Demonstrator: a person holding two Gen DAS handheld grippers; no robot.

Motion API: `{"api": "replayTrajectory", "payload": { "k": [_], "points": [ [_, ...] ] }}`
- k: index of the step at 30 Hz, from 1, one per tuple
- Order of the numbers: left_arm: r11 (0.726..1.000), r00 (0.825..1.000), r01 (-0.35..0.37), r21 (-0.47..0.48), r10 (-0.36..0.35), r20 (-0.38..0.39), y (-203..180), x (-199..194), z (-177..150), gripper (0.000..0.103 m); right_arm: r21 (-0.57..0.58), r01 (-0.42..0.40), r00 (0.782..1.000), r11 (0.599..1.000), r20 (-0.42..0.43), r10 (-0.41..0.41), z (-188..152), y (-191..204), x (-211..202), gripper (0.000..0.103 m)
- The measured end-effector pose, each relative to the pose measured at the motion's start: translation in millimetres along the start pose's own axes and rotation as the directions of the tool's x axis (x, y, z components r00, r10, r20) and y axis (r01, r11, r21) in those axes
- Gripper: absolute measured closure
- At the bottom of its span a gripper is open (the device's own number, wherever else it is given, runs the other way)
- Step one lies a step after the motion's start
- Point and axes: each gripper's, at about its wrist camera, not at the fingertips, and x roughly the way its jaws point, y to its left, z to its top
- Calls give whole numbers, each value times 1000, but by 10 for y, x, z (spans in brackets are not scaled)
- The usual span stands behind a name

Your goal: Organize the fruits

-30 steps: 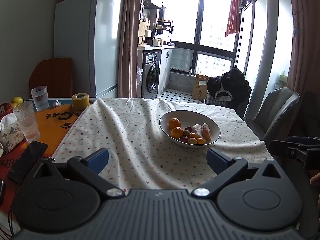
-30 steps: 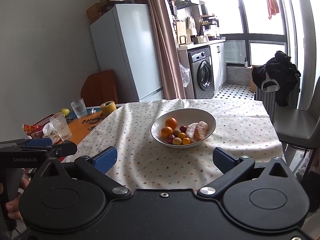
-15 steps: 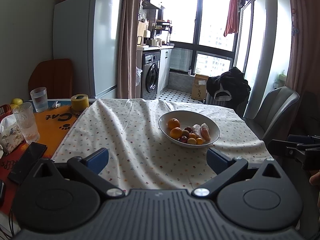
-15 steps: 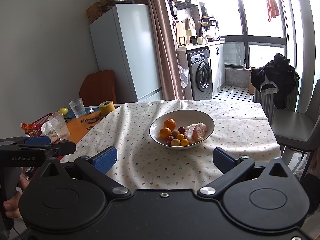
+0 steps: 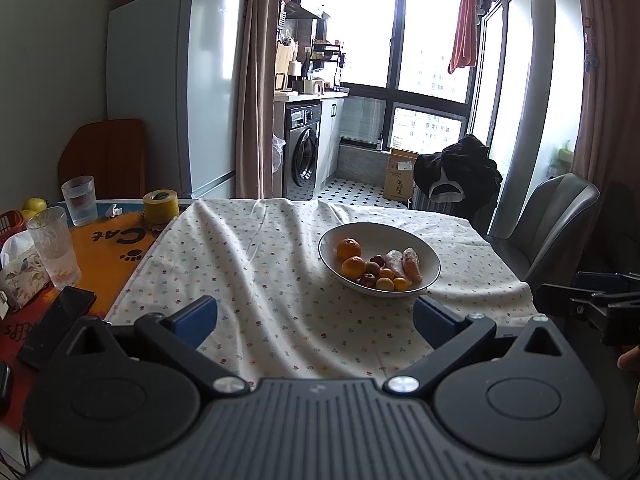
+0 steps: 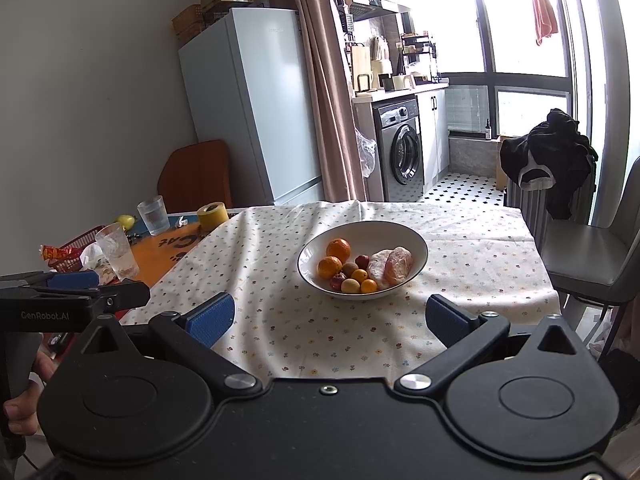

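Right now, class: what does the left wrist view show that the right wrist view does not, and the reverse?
Only the left wrist view: a dark phone and the right gripper, side-on.

Only the right wrist view: a red snack packet and the left gripper, side-on.

Both: the white bowl of fruit on the dotted tablecloth, plus two glasses.

Daylight pours through tall dark-framed windows [image 5: 400, 40] at the far end, over a black-and-white tiled floor [image 6: 464, 190]. A pale fridge [image 6: 248, 104] stands against the plain wall beside a brown curtain [image 5: 252, 80], with a washing machine [image 6: 400, 152] under the counter beyond. A grey chair [image 6: 592, 256] sits at the table's right side.
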Motion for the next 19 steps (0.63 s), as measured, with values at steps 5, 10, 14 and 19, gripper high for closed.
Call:
{"api": "replayTrajectory", "payload": {
  "k": [5,10,14,19],
  "points": [
    [1000,1000,-2,0,2,-5,13,13,0,0,-3,5,1000,1000,-5,-5,-5,-2,9,0],
    [1000,1000,-2,8,2,-8,-1,14,-16,0,-3,5,1000,1000,-7,-5,-9,-2,9,0],
    [1000,1000,-3,11,3,-8,-11,14,-27,0,-3,5,1000,1000,-6,-5,-7,3,10,0],
    [1000,1000,0,11,0,-14,-17,39,-40,0,0,7,1000,1000,-9,-7,-17,5,13,0]
  ]
}}
